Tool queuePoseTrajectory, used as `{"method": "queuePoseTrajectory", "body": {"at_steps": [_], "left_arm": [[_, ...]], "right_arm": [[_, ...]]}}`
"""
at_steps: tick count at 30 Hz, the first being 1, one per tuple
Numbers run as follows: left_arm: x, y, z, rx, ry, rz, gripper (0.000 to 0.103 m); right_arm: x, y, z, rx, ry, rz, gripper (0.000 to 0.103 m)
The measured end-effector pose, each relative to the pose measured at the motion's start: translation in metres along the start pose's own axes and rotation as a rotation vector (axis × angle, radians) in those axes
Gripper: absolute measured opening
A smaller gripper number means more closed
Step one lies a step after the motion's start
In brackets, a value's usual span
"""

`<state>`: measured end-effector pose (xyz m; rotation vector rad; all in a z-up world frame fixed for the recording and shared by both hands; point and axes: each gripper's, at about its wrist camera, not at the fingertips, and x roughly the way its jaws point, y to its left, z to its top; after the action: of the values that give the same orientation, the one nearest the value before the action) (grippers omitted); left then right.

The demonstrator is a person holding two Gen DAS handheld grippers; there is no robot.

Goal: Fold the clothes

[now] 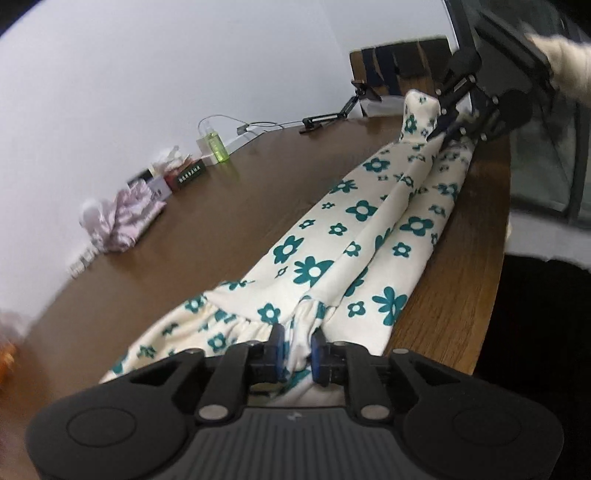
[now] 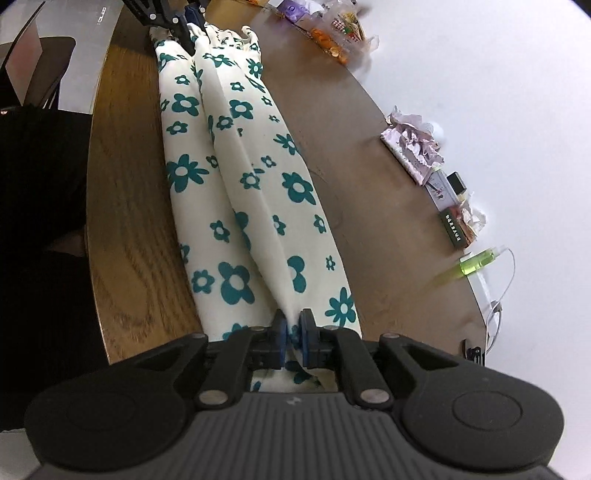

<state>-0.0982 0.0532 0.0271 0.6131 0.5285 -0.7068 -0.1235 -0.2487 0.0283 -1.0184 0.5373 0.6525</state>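
Note:
A cream garment with teal flowers (image 1: pixel 354 236) lies stretched lengthwise on the brown wooden table (image 1: pixel 221 206), gathered into long folds. My left gripper (image 1: pixel 297 350) is shut on its ruffled, gathered end, a bunch of cloth pinched between the blue pads. At the far end my right gripper (image 1: pixel 448 127) clamps the other end, a cream nub of cloth sticking up beside it. In the right wrist view the garment (image 2: pixel 251 192) runs away from my right gripper (image 2: pixel 293 341), which is shut on a pinch of fabric. The left gripper (image 2: pixel 184 26) holds the far end there.
Along the wall side of the table stand a crumpled lilac package (image 1: pixel 125 218), small boxes (image 1: pixel 184 177), a green bottle (image 1: pixel 218 146) with a white cable, and a black clamp arm (image 1: pixel 332 116). A dark chair (image 2: pixel 40 62) and a person's dark clothing (image 2: pixel 37 240) border the near table edge (image 1: pixel 491 280).

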Motion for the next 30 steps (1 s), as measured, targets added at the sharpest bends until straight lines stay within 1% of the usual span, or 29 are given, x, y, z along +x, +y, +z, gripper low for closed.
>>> {"method": "queuePoseTrajectory", "body": {"at_steps": [1,2,3,4,6,7,8,9,10,12,13,14,15,16,17,18,19,20,22,23,25,26,27,28,29,30], "left_arm": [[-0.005,0.005,-0.002,-0.021,0.003,-0.021,0.019],[-0.012,0.011,-0.004,-0.043,-0.001,-0.037,0.022],[-0.022,0.017,-0.006,-0.065,-0.007,-0.052,0.027],[-0.032,0.023,-0.008,-0.088,-0.014,-0.067,0.028],[-0.051,0.034,-0.005,-0.143,-0.041,-0.085,0.032],[-0.057,0.04,-0.001,-0.175,-0.08,-0.067,0.032],[-0.063,0.045,0.004,-0.206,-0.119,-0.048,0.034],[-0.062,0.049,0.011,-0.243,-0.162,-0.028,0.04],[-0.058,0.052,0.019,-0.289,-0.192,0.001,0.042],[-0.035,0.049,0.035,-0.37,-0.214,0.022,0.042],[-0.022,0.045,0.042,-0.406,-0.218,0.025,0.042],[-0.007,0.039,0.044,-0.432,-0.2,-0.009,0.041],[0.007,0.034,0.046,-0.456,-0.18,-0.042,0.041],[0.015,0.03,0.042,-0.47,-0.156,-0.054,0.041],[0.022,0.026,0.039,-0.484,-0.132,-0.065,0.041],[0.03,0.022,0.035,-0.498,-0.108,-0.076,0.041],[0.037,0.018,0.032,-0.512,-0.084,-0.088,0.04],[0.045,0.014,0.028,-0.525,-0.061,-0.098,0.041],[0.045,0.011,0.023,-0.535,-0.067,-0.099,0.041],[0.045,0.009,0.021,-0.53,-0.067,-0.093,0.041],[0.045,0.007,0.02,-0.518,-0.065,-0.083,0.041],[0.045,0.008,0.02,-0.519,-0.064,-0.081,0.041],[0.048,0.009,0.019,-0.523,-0.065,-0.082,0.041],[0.047,0.009,0.017,-0.526,-0.069,-0.081,0.041],[0.045,0.009,0.017,-0.527,-0.072,-0.079,0.041],[0.044,0.01,0.017,-0.527,-0.076,-0.078,0.041]], "right_arm": [[-0.003,-0.002,0.0,0.012,-0.003,0.008,0.012],[-0.009,-0.007,-0.002,0.043,-0.006,0.03,0.018],[-0.015,-0.011,-0.004,0.074,-0.01,0.053,0.029],[-0.024,-0.017,-0.006,0.114,-0.034,0.08,0.033],[-0.046,-0.035,-0.011,0.248,-0.138,0.11,0.034],[-0.054,-0.045,-0.015,0.318,-0.189,0.114,0.034],[-0.056,-0.054,-0.016,0.393,-0.222,0.08,0.033],[-0.057,-0.064,-0.018,0.467,-0.254,0.044,0.033],[-0.059,-0.073,-0.019,0.542,-0.285,0.007,0.033],[-0.039,-0.081,-0.016,0.682,-0.27,-0.043,0.032],[-0.024,-0.08,-0.014,0.742,-0.238,-0.043,0.031],[-0.012,-0.073,-0.015,0.772,-0.203,-0.049,0.029],[-0.001,-0.067,-0.016,0.8,-0.167,-0.055,0.029],[0.011,-0.061,-0.018,0.828,-0.131,-0.061,0.029],[0.016,-0.055,-0.024,0.863,-0.102,-0.098,0.029],[0.018,-0.05,-0.036,0.928,-0.094,-0.14,0.025],[0.019,-0.046,-0.048,0.995,-0.086,-0.181,0.023],[0.019,-0.042,-0.059,1.064,-0.092,-0.19,0.021],[0.011,-0.043,-0.063,1.111,-0.132,-0.201,0.02],[0.007,-0.044,-0.065,1.134,-0.152,-0.206,0.022],[-0.001,-0.045,-0.069,1.18,-0.192,-0.217,0.029],[-0.01,-0.051,-0.071,1.201,-0.214,-0.238,0.038],[-0.015,-0.057,-0.073,1.206,-0.218,-0.256,0.04],[-0.02,-0.063,-0.076,1.212,-0.221,-0.273,0.04],[-0.025,-0.069,-0.078,1.217,-0.225,-0.291,0.034],[-0.02,-0.071,-0.079,1.203,-0.192,-0.281,0.016]]}}
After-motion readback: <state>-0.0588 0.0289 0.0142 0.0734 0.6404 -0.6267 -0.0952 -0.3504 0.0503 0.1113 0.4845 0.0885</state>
